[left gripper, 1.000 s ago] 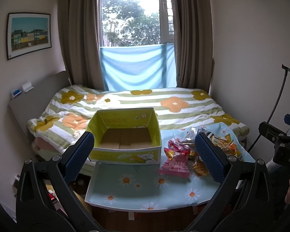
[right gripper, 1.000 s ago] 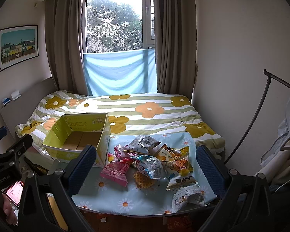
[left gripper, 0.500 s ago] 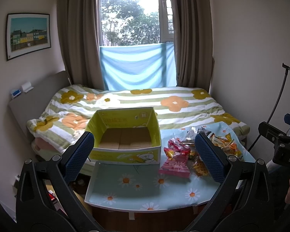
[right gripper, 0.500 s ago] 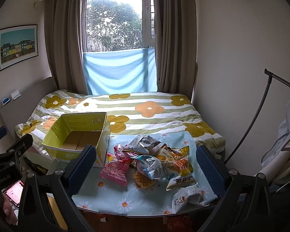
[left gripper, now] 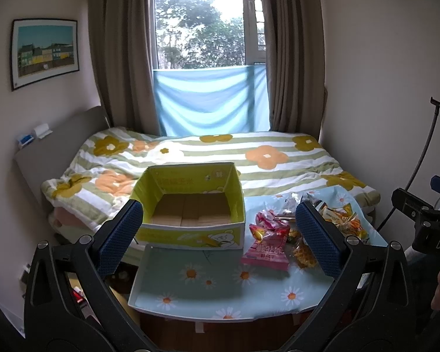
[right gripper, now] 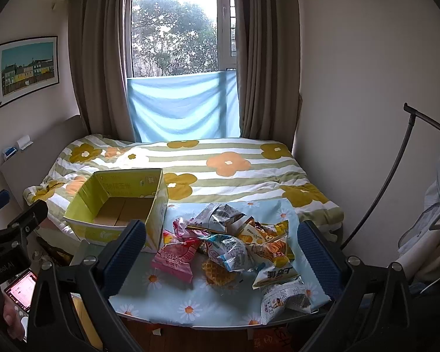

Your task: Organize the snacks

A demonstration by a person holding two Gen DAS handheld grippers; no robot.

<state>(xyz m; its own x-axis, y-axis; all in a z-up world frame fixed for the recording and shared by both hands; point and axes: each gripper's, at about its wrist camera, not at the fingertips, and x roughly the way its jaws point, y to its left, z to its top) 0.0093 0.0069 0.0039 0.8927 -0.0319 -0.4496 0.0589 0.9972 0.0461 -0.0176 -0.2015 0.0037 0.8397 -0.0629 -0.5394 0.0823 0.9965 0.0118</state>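
Observation:
An empty yellow-green cardboard box [left gripper: 190,205] stands open at the far left of a small table with a daisy-print cloth [left gripper: 208,287]; it also shows in the right wrist view [right gripper: 117,202]. A pile of snack packets [right gripper: 237,246] lies to its right, with a pink packet [left gripper: 267,249] nearest the box, also in the right wrist view [right gripper: 176,256]. My left gripper [left gripper: 217,234] is open and empty, held back from the table in front of the box. My right gripper [right gripper: 220,249] is open and empty, held back in front of the pile.
A bed with a flowered striped quilt [left gripper: 220,158] lies right behind the table. A window with brown curtains [left gripper: 126,58] is beyond it. A dark curved stand [right gripper: 396,176] and hanging laundry [right gripper: 431,226] are at the right. A phone [right gripper: 20,290] is at lower left.

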